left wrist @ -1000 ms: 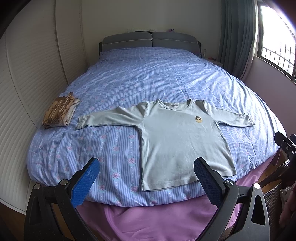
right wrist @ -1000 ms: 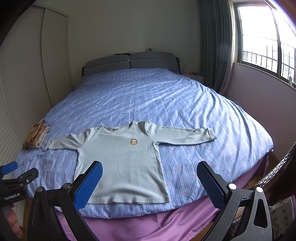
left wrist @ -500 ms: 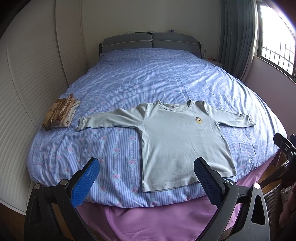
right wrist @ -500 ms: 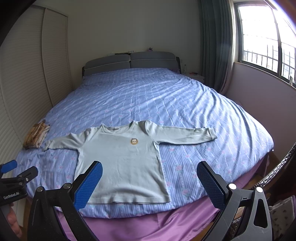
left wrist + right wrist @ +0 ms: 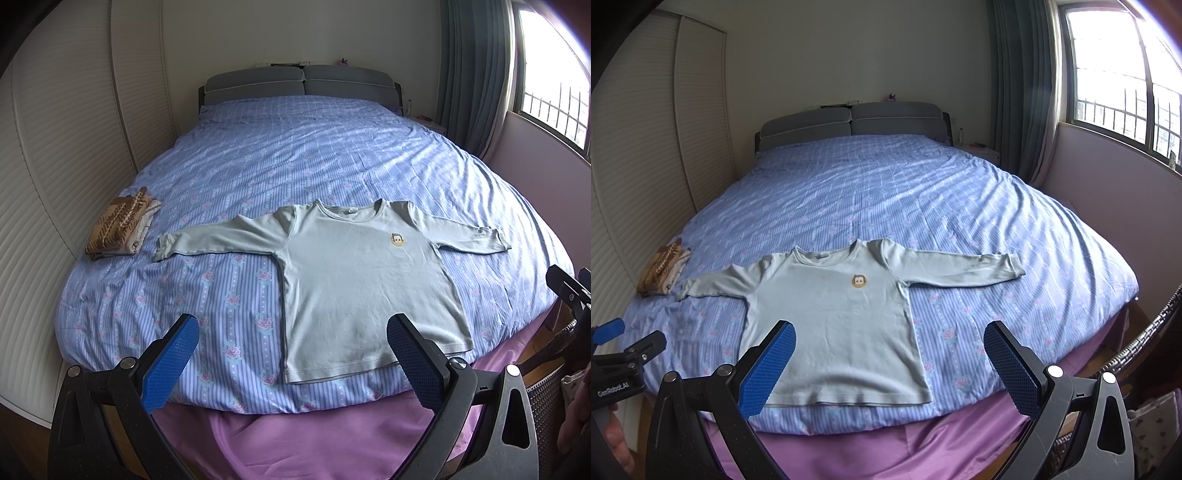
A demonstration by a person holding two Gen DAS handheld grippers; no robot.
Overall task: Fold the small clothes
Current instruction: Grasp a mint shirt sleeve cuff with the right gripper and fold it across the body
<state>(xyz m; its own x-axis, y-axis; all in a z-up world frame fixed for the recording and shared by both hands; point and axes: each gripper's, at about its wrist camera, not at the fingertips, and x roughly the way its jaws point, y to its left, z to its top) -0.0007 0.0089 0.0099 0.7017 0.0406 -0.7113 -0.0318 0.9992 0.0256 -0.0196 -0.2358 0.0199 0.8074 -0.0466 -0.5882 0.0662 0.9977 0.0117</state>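
- While both of your tools hang short of the bed with nothing between their fingers, the left gripper (image 5: 291, 354) and the right gripper (image 5: 886, 363) each stand spread wide, blue pads apart and touching no cloth.
- Just beyond them lies the long-sleeved shirt (image 5: 365, 280), pale green, face up and flat on the near part of the striped bedspread (image 5: 229, 295), hem toward you, both sleeves stretched sideways, a small monkey badge (image 5: 858, 281) on the chest.
- Expect it to handle as light, limp knit: it will sag and drag on the bedspread, not hold a shape. I'd pinch a single layer at a cuff or shoulder seam, and lift low so that the body stays smooth.
- The left sleeve cuff (image 5: 162, 249) lies near a folded brown patterned garment (image 5: 118, 225) at the bed's left edge, apart from it.
- What you cannot read: the shirt's back, and the hem corner behind your left tool's right finger. The basket (image 5: 546, 402) at the right is cut off, its contents unclear.
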